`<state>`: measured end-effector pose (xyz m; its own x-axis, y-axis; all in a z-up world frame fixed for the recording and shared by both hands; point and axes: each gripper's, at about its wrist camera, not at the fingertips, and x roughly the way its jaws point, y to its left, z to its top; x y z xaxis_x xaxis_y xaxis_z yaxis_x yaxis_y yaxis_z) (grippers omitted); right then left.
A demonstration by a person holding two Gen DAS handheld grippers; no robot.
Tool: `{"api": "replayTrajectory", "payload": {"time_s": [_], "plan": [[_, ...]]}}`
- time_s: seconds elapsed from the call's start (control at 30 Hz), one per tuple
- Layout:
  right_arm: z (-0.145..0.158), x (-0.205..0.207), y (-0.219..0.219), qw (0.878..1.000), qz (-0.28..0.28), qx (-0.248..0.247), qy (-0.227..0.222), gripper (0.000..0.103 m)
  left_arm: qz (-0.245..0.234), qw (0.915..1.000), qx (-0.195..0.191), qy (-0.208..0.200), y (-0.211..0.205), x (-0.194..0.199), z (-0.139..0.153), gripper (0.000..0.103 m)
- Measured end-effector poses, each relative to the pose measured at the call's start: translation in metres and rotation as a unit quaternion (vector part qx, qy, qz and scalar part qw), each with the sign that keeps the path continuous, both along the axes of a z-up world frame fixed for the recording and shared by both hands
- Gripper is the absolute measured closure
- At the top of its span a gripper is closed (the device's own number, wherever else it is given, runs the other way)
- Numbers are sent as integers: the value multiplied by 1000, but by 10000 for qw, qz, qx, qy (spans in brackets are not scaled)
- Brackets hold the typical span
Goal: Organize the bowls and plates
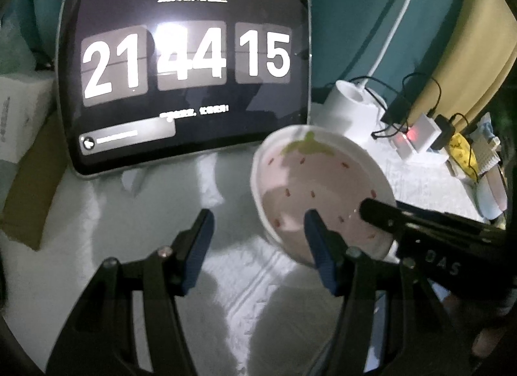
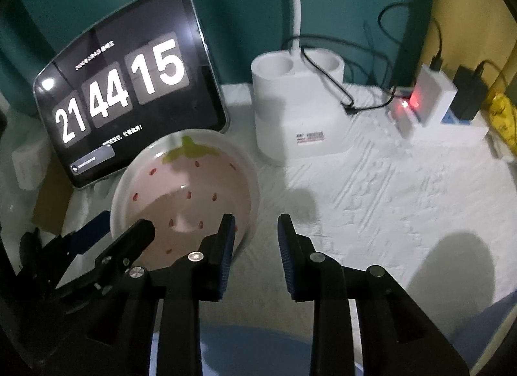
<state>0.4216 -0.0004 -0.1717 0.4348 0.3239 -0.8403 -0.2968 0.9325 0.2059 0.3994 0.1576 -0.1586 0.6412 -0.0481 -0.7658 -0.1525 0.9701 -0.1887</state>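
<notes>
**Strawberry bowl on the white cloth, both claws spread beside it**

Much was hard to read; the room was dim, the small text on the tablet under its clock digits was blurred, and the label on the white lamp base could not be made out; the lamp's stem ran out of the top of the right wrist view; clutter at the far right edge was too dark to name; whether the bowl sat flat or tilted on the white cloth could not be told, and its near rim was hidden behind claw fingers in both views.

The left gripper stood spread with nothing between its blue pads; its right finger overlapped the bowl's inside, contact unclear; the right gripper was parted more narrowly, pinching nothing, its left finger crossing the bowl's right rim; the bowl lay just before the tablet, left of the lamp base.
</notes>
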Motion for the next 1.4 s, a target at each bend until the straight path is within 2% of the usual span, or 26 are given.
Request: {"api": "replayTrajectory", "payload": {"time_s": [0.17,0.23,0.27,0.4,0.5,0.57,0.6,0.9,1.4], "plan": [[-14,8,3,9999,-66,56,136,70,-41,10000,2,12,0,4,-7,45],[-22,11,3,9996,-82,147,229,70,-84,10000,34,11,-1,5,-10,49],[-25,11,2,9983,-147,267,502,70,-114,9999,12,-26,-1,6,-10,51],[-27,12,2,9981,-139,442,416,70,-216,9997,-19,-76,-3,7,-12,62],[-25,9,5,9985,-22,454,291,76,-364,9993,7,-58,-8,7,-12,72],[-22,3,8,9983,85,521,266,87,-363,9993,81,-93,-10,6,-10,74],[-22,1,10,9985,77,478,238,87,-359,9993,67,-91,-9,6,-10,75],[-8,-10,4,9985,108,503,182,87,-411,9985,105,-358,-13,-7,3,76],[33,-23,-24,9981,31,564,-234,87,-532,9951,257,-789,-31,-34,37,76]]}}
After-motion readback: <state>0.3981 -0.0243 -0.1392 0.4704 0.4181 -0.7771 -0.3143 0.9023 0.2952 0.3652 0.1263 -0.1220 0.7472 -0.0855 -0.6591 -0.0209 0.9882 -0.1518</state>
